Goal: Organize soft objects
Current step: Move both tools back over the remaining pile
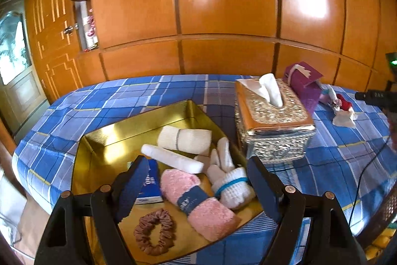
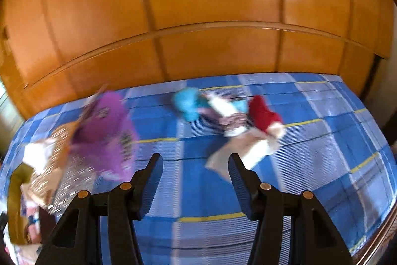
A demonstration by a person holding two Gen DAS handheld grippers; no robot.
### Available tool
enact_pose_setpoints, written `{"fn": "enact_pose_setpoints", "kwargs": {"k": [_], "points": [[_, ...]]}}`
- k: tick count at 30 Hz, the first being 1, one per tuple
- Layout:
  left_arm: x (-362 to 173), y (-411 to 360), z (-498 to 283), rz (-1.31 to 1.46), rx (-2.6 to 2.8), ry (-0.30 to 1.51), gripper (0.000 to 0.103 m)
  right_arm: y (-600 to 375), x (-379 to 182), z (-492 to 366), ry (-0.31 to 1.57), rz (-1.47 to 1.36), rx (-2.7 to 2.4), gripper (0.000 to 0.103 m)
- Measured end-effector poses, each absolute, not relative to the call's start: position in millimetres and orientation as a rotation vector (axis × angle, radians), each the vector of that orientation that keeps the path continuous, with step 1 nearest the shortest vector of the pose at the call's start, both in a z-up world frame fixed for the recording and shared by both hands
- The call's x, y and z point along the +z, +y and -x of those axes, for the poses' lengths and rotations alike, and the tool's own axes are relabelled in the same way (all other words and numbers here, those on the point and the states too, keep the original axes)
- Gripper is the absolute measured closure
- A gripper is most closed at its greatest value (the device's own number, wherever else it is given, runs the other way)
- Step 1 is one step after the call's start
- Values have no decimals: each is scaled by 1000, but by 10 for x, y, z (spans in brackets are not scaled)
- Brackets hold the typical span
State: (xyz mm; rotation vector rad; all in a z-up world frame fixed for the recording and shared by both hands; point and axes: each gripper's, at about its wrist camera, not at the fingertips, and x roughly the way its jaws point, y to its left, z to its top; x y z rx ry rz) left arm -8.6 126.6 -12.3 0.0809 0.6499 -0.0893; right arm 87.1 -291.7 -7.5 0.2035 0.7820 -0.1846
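1. The left gripper point(image 1: 198, 186) hangs over the shallow gold metal tray point(image 1: 139, 121) on the blue plaid bedspread point(image 1: 99, 101), its jaws wide apart and gripping nothing.
2. Already inside the tray lie a rolled pink towel with a navy band point(image 1: 198, 200), a white knitted bundle tied with a blue elastic point(image 1: 235, 186), a rolled cream cloth point(image 1: 184, 138), a long white roll point(image 1: 171, 158), a brown scrunchie point(image 1: 155, 231) and a blue-and-white packet point(image 1: 151, 186), partly hidden behind the left finger.
3. The right gripper point(image 2: 196, 184) is about half open, with only bedspread between its pads; it holds nothing. This view is smeared by motion, so fine detail is uncertain.
4. The loose pile still to be sorted lies at roughly 12 to 1 o'clock from the right gripper: a crumpled teal cloth point(image 2: 186, 103), a red soft piece point(image 2: 263, 116) and a pale beige cloth point(image 2: 243, 150), which is nearest, just beyond the right fingertip.
5. The pile's long axis seems to run from 10 o'clock to 4 o'clock across the right wrist view, oblique to the jaws.
6. The right hand is plainly nearer; from the left wrist view the pile sits well apart at 2 o'clock, beyond the embossed silver tissue box point(image 1: 273, 126) and purple carton point(image 1: 304, 81).
7. Judged next: reach forward for the beige cloth.
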Motion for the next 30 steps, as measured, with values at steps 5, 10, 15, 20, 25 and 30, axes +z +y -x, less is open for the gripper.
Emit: {"fn": "enact_pose_setpoints", "kwargs": {"k": [5,10,15,20,25,30], "points": [[-101,1072,89,-117,-134,655,21,-3386,-76,-961,758,-225,-319,48],[-32,788,130,-167,-224,649,21,-3824,-133,-1082,731,-251,-461,48],[54,411,142,-231,-335,637,21,-4194,-373,-1078,770,-337,-559,48],[109,-45,86,-288,-443,643,21,-4391,-458,-992,785,-492,-547,48],[295,-545,-79,-278,-558,656,21,-4420,-502,-958,794,-557,-521,48],[575,-1063,-375,-223,-639,659,21,-4485,-532,-919,785,-637,-496,48]]}}
